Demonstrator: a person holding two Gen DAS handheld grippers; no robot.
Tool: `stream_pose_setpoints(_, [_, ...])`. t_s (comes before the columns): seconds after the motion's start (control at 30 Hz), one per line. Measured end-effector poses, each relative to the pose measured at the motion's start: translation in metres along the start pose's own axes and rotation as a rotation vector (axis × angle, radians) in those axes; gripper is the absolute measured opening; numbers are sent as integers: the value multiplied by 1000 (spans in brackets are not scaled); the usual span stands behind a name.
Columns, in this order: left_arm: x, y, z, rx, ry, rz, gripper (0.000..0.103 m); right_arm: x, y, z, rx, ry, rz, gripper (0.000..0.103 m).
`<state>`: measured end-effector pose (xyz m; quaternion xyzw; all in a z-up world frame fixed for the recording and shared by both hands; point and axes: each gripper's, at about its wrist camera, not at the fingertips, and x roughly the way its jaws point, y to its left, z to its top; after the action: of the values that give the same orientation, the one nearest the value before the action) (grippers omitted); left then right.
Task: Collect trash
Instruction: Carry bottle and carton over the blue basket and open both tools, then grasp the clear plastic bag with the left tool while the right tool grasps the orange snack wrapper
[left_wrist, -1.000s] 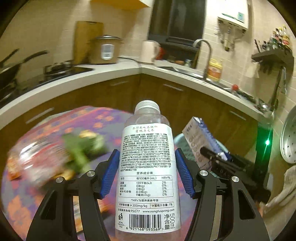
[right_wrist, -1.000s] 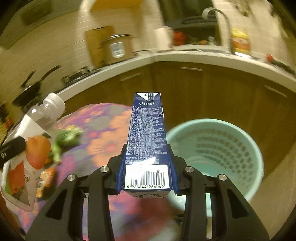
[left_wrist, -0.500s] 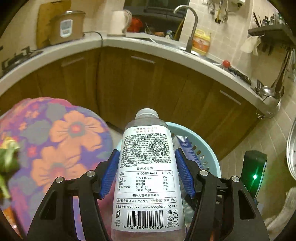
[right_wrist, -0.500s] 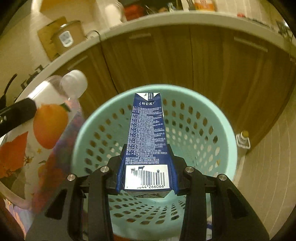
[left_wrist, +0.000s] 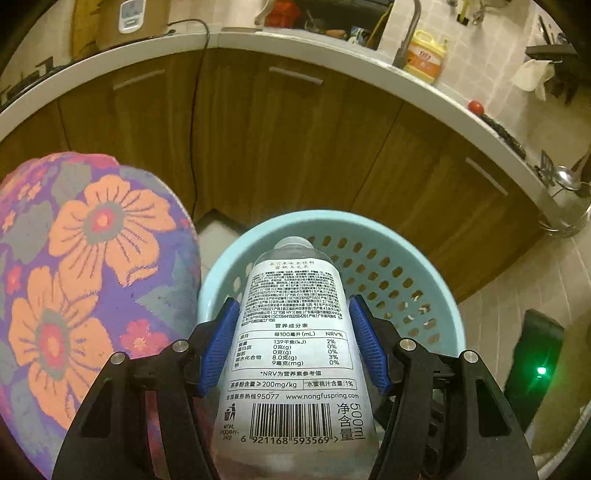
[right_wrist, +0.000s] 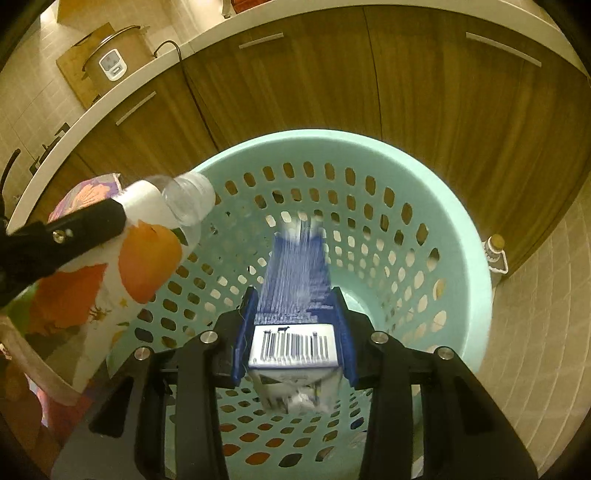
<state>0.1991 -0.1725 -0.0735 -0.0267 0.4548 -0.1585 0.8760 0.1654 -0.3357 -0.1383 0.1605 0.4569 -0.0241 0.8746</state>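
The left claw (left_wrist: 293, 328) is closed on a clear plastic drink bottle (left_wrist: 295, 354), the blue pads (left_wrist: 219, 339) being pressed against both sides of its white nutrition label. The bottle is tilted cap-forward, and its cap is positioned above the near inside wall of a pale teal perforated laundry-style basket (left_wrist: 424, 266), which stands on the tiled floor (left_wrist: 532, 280) in front of the brown kitchen cabinets (left_wrist: 295, 147). A table covered with a purple cloth printed with orange flowers (left_wrist: 85, 266) is located just beside the basket's left rim. In the right wrist view, the right claw (right_wrist: 295, 321) is seen with its blue pads spread slightly wider than a dark blue milk carton (right_wrist: 295, 280); the carton is blurred along its length, and whether it is touched by the pads cannot be told. The carton is positioned inside the basket (right_wrist: 454, 229) opening, barcode end toward the camera. The bottle (right_wrist: 147, 240) is shown at the basket's left rim, its orange fruit label facing the camera, with a finger of the left claw (right_wrist: 70, 229) lying across it. A small capped bottle (right_wrist: 495, 251) stands on the floor beside the basket's right rim.
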Motion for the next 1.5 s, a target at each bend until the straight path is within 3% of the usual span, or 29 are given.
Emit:
stream_pose_setpoints(0.4, [14,-7,2,40,53,29,60,-12,-10,-7,13,-16,-2,37])
stream_pose_setpoints(0.8, [-4,-4,2,32,-5,10,64,-36,-15,-7,22,-63,-7,37])
stream_pose_setpoints(1.0, [-40,10,-2,-8,-78,-39,64,-67,-2,-3,-1,-128,-1,37])
stream_pose_setpoints(1.13, [-83,22,-7,-22,-161,-41,70,-91,15,-2,-32,-177,20,37])
stream_pose_setpoints(1.5, [-202,87,-39,-54,-361,27,79,-132,115,-22,-207,-237,159,45])
